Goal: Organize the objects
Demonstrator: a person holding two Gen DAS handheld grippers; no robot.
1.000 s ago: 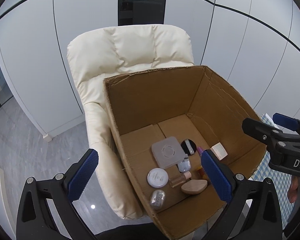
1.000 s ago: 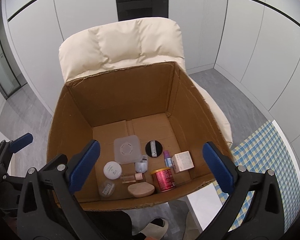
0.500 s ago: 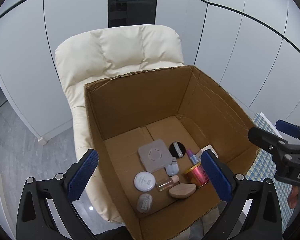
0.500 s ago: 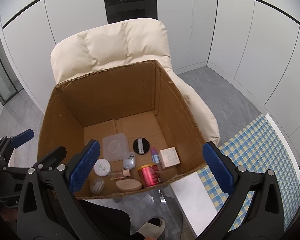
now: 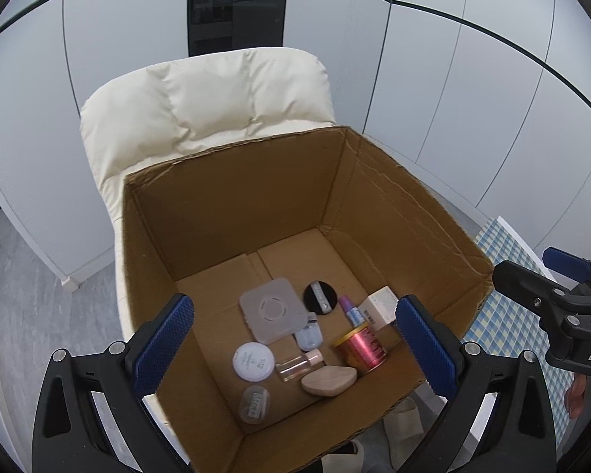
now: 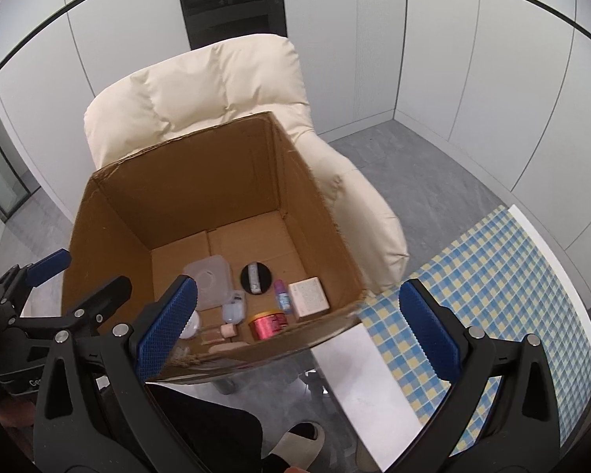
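Cardboard box [image 5: 232,205] is the biggest thing, sitting on a cream chair [image 5: 209,94] with its top open. Its walls look stiff but light, I think.

All the little things lie on the box floor, near the 6 o'clock wall. A flat grey square case [image 5: 272,310] is in the middle. At 3 o'clock from it sit a black round puff [image 5: 320,298], a purple bottle [image 5: 351,310] and a small white box [image 5: 379,308]. At 5 o'clock stands a shiny red tin [image 5: 360,347]; it may be slippery, so pinch its sides. At 6 o'clock are a white round jar [image 5: 253,360], a clear glass bottle [image 5: 298,364] that could break, and a smooth tan pebble shape [image 5: 328,380].

Left gripper [image 5: 291,347] hangs above the box, wide open, with nothing in it. Right gripper [image 6: 295,327] is wide open and empty too, over the near box edge.
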